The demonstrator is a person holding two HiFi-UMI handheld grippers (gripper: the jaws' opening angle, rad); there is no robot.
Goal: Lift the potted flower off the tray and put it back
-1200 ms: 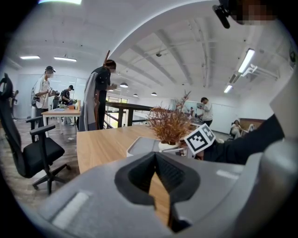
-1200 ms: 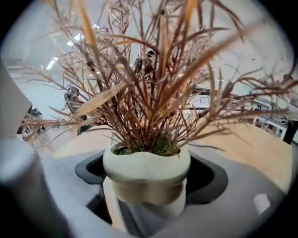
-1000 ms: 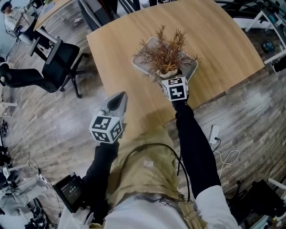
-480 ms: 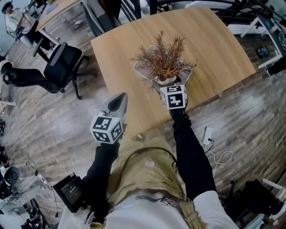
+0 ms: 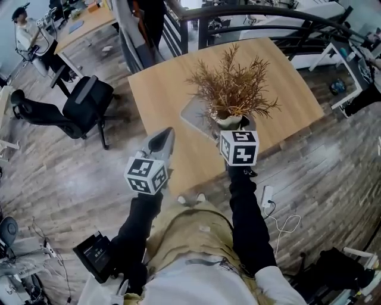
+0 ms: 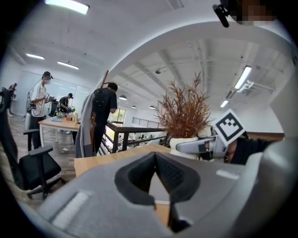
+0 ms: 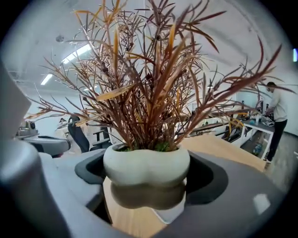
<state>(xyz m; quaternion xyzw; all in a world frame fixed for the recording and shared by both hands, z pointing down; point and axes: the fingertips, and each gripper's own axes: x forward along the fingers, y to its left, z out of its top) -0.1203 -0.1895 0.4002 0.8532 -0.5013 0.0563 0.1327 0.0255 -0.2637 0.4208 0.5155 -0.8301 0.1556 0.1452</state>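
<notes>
The potted flower, a white rounded pot with dry reddish-brown sprigs, hangs in the air above the table. My right gripper is shut on the pot, one jaw on each side of it. Under it lies the pale tray on the wooden table; a corner of the tray shows beneath the pot in the right gripper view. My left gripper is shut with nothing in it and hovers at the table's near-left edge. From the left gripper view the pot sits held to the right.
A black office chair stands left of the table. A dark railing runs behind it. People stand at a desk at the far left. A power strip and white cable lie on the floor at the right.
The right gripper has raised the potted flower off the tray and towards me. The left gripper has hardly moved.
</notes>
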